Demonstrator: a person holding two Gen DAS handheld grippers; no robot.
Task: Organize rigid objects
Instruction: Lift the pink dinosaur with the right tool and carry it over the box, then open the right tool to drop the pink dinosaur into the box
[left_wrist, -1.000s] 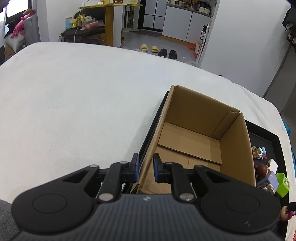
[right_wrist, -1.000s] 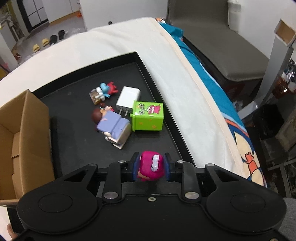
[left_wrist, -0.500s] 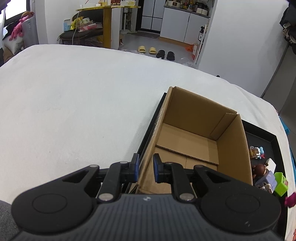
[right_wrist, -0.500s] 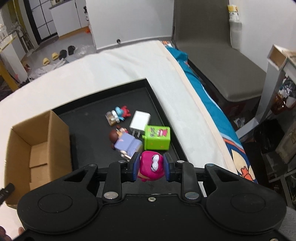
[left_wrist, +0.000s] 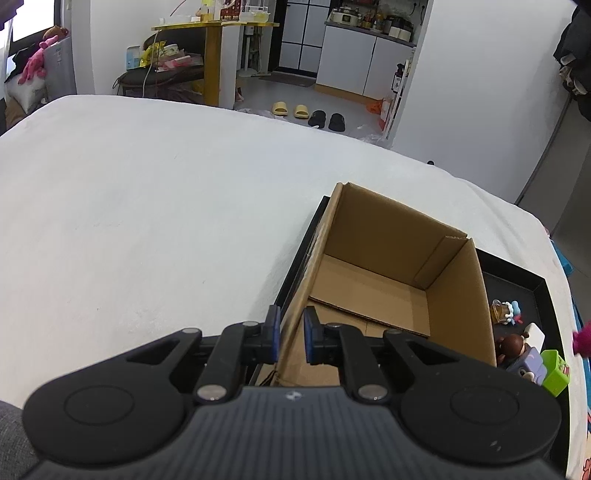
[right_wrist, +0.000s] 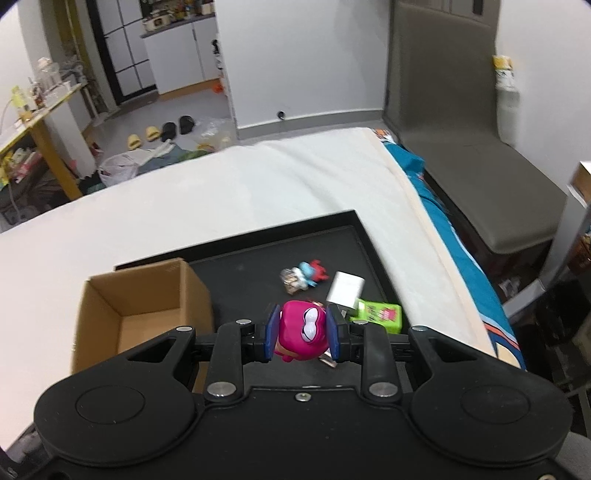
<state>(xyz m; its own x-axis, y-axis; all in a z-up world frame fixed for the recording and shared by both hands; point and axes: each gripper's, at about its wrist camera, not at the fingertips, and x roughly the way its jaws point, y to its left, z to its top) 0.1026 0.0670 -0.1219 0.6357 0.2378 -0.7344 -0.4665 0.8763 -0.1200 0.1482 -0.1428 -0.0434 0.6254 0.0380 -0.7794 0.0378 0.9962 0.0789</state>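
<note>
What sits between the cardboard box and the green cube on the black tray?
In the right wrist view, bare black tray floor beside the cardboard box, then the held pink toy covers the view before the green cube.

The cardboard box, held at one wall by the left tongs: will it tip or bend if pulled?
The cardboard box looks empty, so probably light and easily dragged. Its thin wall may flex between the left tongs.

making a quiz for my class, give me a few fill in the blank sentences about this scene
1. The right gripper is shut on a ____ toy.
2. The left gripper is clamped on the wall of the ____ box.
3. The box stands on a black ____.
4. Inside, the box is ____.

Missing words: pink; cardboard; tray; empty
</note>
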